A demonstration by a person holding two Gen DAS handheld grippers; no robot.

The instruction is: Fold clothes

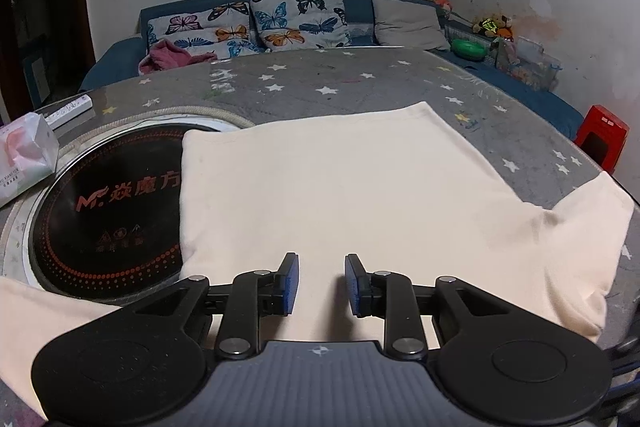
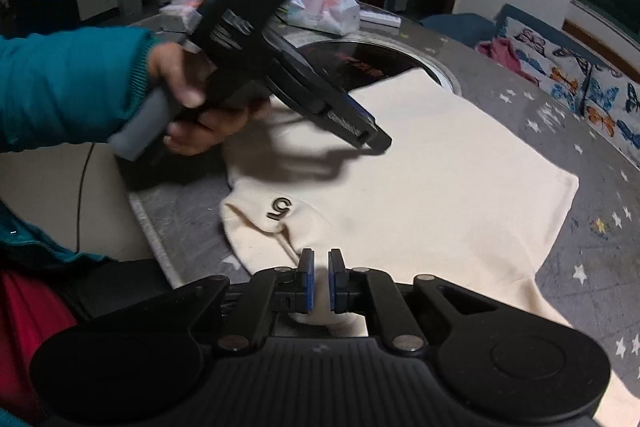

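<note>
A cream sweatshirt (image 1: 340, 195) lies flat on the grey star-patterned table cover (image 1: 320, 83); its left part overlaps a round black induction hob (image 1: 116, 199). My left gripper (image 1: 321, 285) is open and empty, hovering over the garment's near middle. In the right wrist view the sweatshirt (image 2: 440, 187) shows a small dark "G" logo (image 2: 280, 207) on a folded part. My right gripper (image 2: 320, 281) has its jaws nearly together, a narrow gap showing, over a fold of cream cloth at the near edge. The left gripper (image 2: 372, 139) also shows there, held by a hand above the cloth.
A tissue pack (image 1: 24, 159) and a white remote (image 1: 68, 109) lie at the table's left. A blue sofa with butterfly cushions (image 1: 296, 15) stands behind the table. A red stool (image 1: 602, 137) stands at the right. More packets (image 2: 324, 13) sit at the table's far side.
</note>
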